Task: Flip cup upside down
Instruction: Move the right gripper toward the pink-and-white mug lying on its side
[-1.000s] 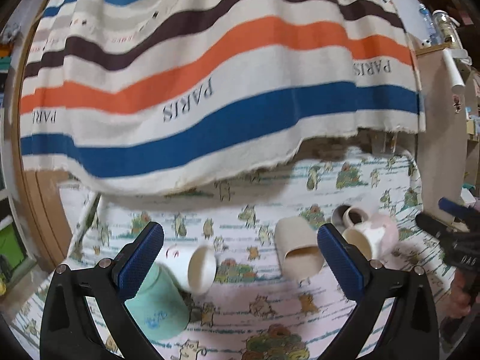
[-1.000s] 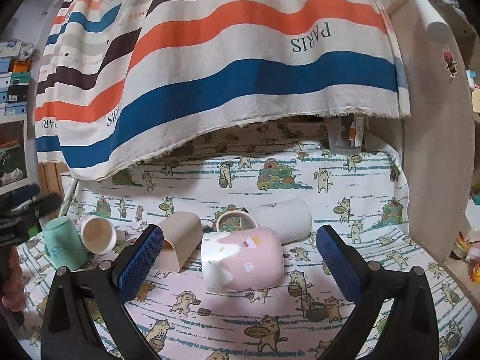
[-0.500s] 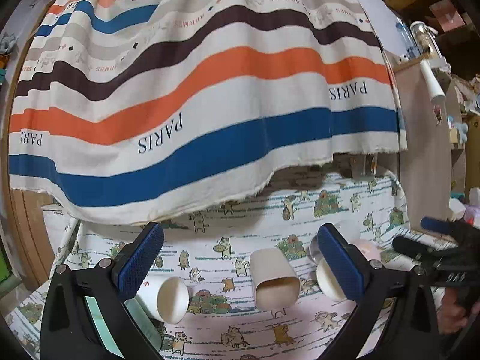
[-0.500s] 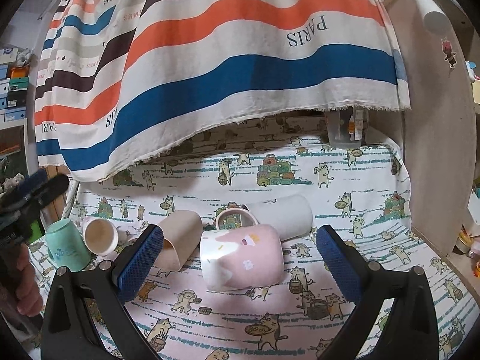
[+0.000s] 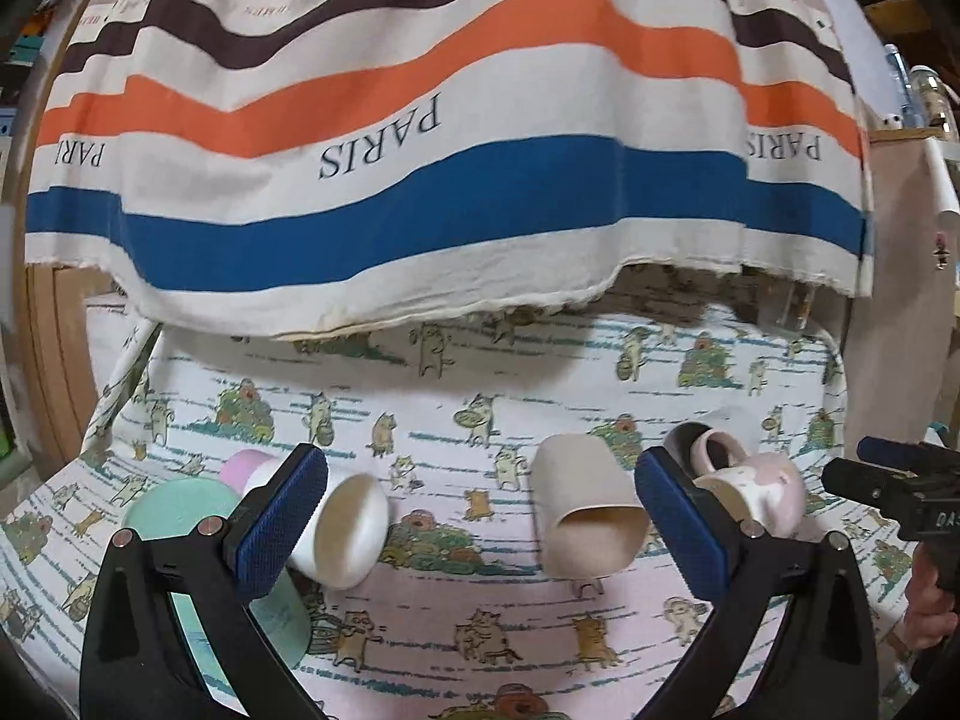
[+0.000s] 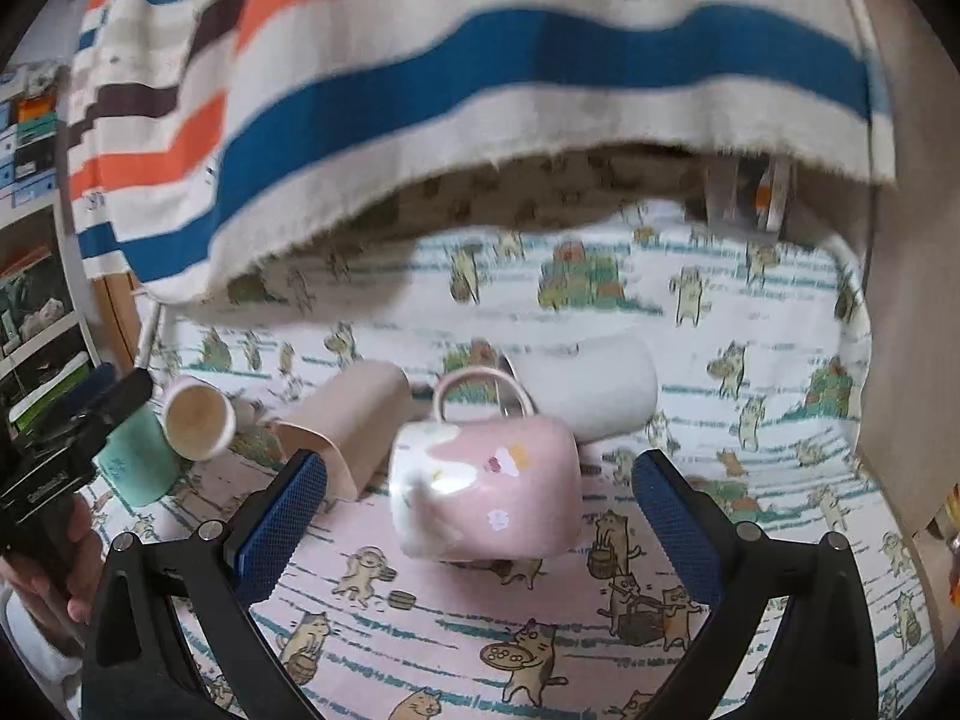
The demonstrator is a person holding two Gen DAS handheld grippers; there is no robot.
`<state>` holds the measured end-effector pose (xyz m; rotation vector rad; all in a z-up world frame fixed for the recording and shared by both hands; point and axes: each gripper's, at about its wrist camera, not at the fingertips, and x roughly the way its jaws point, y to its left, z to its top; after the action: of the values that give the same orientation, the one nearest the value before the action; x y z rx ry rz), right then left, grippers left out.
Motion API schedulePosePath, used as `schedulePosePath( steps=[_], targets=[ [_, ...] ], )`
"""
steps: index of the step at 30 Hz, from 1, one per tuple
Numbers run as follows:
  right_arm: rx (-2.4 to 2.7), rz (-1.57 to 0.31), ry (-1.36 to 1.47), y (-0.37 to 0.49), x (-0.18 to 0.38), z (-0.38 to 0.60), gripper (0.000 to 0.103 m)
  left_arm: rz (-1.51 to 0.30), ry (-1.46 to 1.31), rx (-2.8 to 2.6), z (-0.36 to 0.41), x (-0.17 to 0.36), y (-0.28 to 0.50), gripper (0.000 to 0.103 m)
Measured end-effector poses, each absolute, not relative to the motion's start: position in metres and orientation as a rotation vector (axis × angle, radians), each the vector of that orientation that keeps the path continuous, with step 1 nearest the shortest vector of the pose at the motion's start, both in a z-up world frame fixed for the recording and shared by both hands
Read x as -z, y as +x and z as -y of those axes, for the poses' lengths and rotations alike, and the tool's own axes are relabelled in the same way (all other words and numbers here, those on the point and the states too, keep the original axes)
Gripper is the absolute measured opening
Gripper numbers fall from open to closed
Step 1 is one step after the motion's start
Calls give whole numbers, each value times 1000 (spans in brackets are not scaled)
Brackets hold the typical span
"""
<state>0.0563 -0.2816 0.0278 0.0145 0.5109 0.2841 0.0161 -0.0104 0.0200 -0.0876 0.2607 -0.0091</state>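
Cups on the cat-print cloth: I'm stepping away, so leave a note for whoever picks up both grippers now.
Left gripper: open, empty, facing the white cup and beige cup.
Right gripper: open, empty, fingers either side of the pink mug without touching it.
White, beige and pink, plus a white mug behind, lie on their sides; the green cup already stands upside down.
Left: grip a lying cup and set it mouth down.
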Motion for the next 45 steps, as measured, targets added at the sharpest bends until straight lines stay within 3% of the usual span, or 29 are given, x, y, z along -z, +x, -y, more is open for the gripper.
schedulePosePath(
  steps=[8, 21, 45],
  targets=[
    [-327, -690, 117, 101, -2, 288, 103, -266, -53, -22, 11, -13, 22, 102],
    [-325, -683, -50, 107, 1, 262, 103, -336, -67, -3, 13, -2, 35, 102],
    [-312, -761, -70, 123, 31, 255, 103, -306, -20, -2, 22, -3, 30, 102]
  ],
)
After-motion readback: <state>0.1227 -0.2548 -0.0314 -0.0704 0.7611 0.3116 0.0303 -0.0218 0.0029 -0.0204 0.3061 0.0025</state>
